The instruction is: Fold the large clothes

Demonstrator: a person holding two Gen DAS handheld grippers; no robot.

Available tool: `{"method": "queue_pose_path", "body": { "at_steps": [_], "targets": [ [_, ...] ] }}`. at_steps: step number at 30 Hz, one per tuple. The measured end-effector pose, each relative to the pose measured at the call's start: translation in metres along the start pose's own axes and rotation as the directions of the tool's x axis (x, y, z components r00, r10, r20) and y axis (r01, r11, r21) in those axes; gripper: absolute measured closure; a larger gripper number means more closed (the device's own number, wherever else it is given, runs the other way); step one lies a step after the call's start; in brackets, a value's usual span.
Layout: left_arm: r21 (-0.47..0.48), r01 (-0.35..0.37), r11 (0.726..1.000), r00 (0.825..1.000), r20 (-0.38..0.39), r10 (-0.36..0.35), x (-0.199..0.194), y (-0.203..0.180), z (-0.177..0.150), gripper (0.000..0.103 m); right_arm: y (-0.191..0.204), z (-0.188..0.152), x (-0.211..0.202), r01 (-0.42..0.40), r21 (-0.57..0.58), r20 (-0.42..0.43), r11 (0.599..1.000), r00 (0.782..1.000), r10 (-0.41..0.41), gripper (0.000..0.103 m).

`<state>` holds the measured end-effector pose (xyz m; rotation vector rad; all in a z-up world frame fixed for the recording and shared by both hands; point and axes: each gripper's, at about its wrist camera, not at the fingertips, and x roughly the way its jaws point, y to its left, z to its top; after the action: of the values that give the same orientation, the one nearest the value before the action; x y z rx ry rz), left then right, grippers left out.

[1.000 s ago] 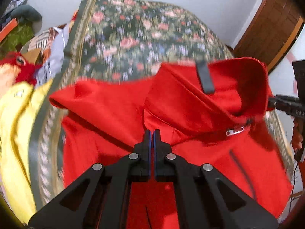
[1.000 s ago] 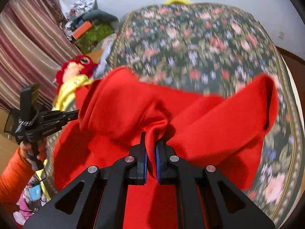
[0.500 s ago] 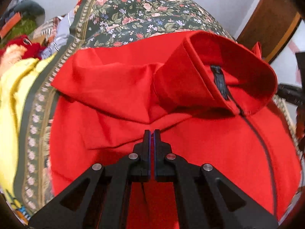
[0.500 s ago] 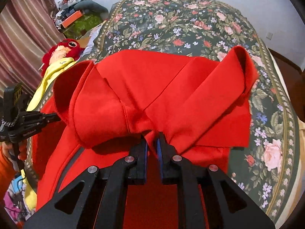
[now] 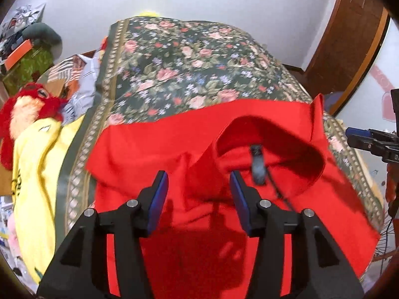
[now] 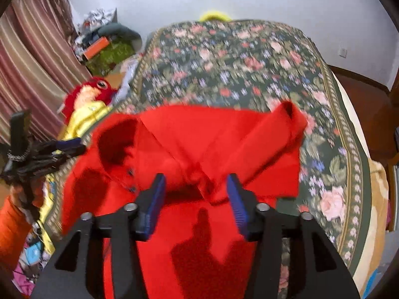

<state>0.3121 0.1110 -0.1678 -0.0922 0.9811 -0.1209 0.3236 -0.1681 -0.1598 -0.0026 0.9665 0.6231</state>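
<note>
A big red jacket (image 5: 154, 149) lies on the bed, on top of a dark bedspread with flowers (image 5: 187, 64). Its collar (image 5: 271, 147) is turned up (a small dark tag shows inside it), and a sleeve (image 6: 274, 134) is folded across the top.

The left gripper (image 5: 198, 186) has just been opening. Its two blue pads stand apart above the red cloth, and nothing is pinched between them. The right gripper (image 6: 195, 189) has just been opening too. Its pads also stand apart over the jacket and press on nothing.

Beside the bed lie a yellow cloth (image 5: 32, 164) and a red stuffed toy (image 5: 27, 104). In the right wrist view, a hand in an orange sleeve (image 6: 15, 231) holds the other gripper off to the left.
</note>
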Motion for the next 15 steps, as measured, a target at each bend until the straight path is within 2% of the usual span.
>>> {"method": "queue_pose_path", "body": {
  "at_steps": [2,6,7,8,9,11,15],
  "targets": [
    [0.005,0.013,1.000,1.000,-0.006,-0.013,0.009,-0.006,0.007,0.053,0.008,0.009,0.005,-0.017,0.004,0.007,1.000,1.000,0.017,0.048],
    [0.025,-0.045,0.999,0.998,-0.032,0.045,0.035,-0.011,0.013,0.056,0.025,0.012,0.028,-0.045,0.000,-0.041,0.999,0.998,0.045,0.047],
    [0.030,-0.053,0.998,0.998,-0.041,0.054,0.040,-0.011,0.012,0.061,0.030,0.010,0.034,-0.051,-0.008,-0.059,0.999,0.997,0.050,0.047],
    [0.035,-0.056,0.998,0.997,-0.050,0.058,0.045,-0.011,0.011,0.078,0.036,0.008,0.043,-0.054,-0.025,-0.083,0.998,0.995,0.052,0.047],
    [0.040,-0.044,0.998,0.997,-0.065,0.046,0.048,-0.010,0.008,0.090,0.038,0.007,0.047,-0.054,-0.036,-0.095,0.998,0.994,0.051,0.047],
    [0.049,-0.025,0.998,0.997,-0.065,0.028,0.046,-0.010,0.002,0.095,0.044,0.001,0.059,-0.047,-0.056,-0.120,0.997,0.992,0.040,0.047],
    [0.109,-0.001,0.994,0.999,-0.050,0.006,0.030,-0.018,-0.017,0.096,0.043,-0.010,0.062,-0.005,-0.087,-0.097,0.996,0.995,-0.003,0.047]
  ]
}}
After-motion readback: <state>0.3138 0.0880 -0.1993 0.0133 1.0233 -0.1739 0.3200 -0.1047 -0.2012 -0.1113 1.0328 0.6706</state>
